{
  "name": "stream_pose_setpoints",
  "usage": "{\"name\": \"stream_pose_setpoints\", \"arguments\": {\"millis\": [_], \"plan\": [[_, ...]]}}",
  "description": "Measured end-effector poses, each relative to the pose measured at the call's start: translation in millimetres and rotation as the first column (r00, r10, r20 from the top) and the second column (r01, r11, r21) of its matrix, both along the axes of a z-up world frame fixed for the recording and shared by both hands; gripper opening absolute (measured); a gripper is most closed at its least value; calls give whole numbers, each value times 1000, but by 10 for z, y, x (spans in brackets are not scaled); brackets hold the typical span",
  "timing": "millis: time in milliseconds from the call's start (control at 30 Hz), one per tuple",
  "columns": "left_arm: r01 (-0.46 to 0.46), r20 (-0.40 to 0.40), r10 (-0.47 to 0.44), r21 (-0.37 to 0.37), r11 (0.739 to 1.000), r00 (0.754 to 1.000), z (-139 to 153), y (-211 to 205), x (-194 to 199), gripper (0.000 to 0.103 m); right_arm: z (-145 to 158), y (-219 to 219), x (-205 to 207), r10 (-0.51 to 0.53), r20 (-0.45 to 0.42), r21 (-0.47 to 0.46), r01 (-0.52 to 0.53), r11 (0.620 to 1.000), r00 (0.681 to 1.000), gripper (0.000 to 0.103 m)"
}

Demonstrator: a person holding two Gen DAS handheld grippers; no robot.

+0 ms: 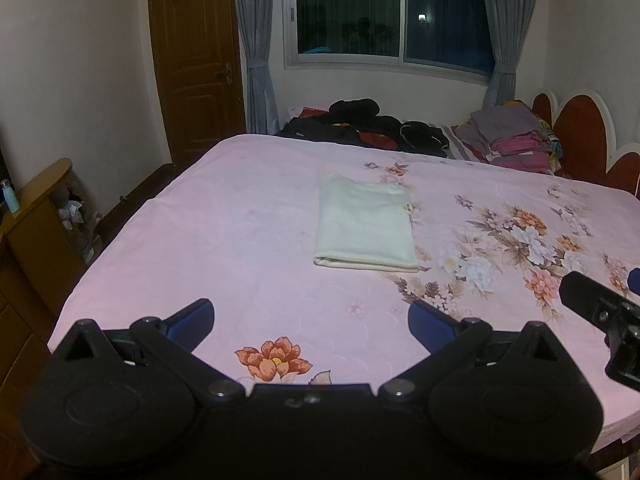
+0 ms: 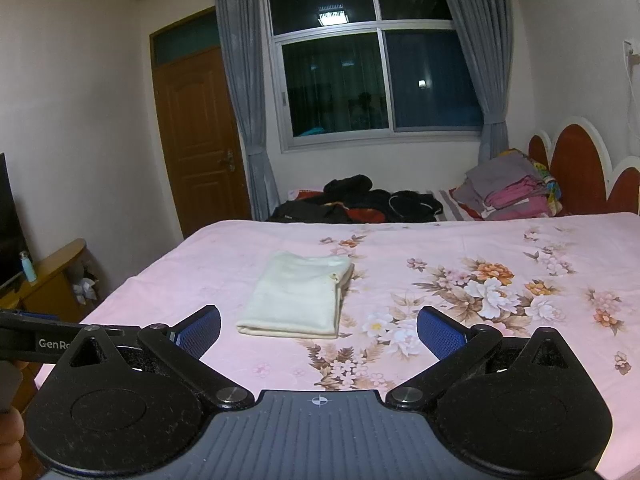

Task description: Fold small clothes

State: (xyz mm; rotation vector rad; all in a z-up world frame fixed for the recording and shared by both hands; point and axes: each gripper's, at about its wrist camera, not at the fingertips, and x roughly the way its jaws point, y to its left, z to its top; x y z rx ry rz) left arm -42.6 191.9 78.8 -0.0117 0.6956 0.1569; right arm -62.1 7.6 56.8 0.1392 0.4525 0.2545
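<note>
A cream-white garment (image 1: 366, 226) lies folded into a flat rectangle on the pink floral bedsheet (image 1: 248, 216), near the middle of the bed. In the right wrist view the same folded garment (image 2: 298, 296) sits just beyond the fingertips, slightly left of centre. My left gripper (image 1: 311, 320) hovers over the near part of the bed, open, with nothing between its blue pads. My right gripper (image 2: 319, 330) is also open and holds nothing. The right gripper's black body (image 1: 600, 312) shows at the right edge of the left wrist view.
A heap of dark clothes (image 1: 368, 124) and a stack of folded grey and pink clothes (image 1: 516, 136) lie at the bed's far end. A red headboard (image 1: 580, 128) stands on the right. A wooden cabinet (image 1: 36, 216) and a door (image 1: 196, 60) are on the left.
</note>
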Motion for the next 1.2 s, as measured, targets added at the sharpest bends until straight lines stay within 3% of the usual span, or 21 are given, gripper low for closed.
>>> {"name": "stream_pose_setpoints", "arguments": {"millis": [733,1000,1200], "plan": [[8,-21,-8,-12,1000,1000,-22,18,90,103,-58,25,36,-1,-12,-3,1,1000,1000,103],[53,-34,-55,-56,997,998,-83,69,223,102,-116,20,116,-9,-33,-6,8,1000,999,103],[35,-12,-35,-41,999,999,-231,123,477,103,-217,-50,250,-43,-63,-23,42,999,997,103]]}}
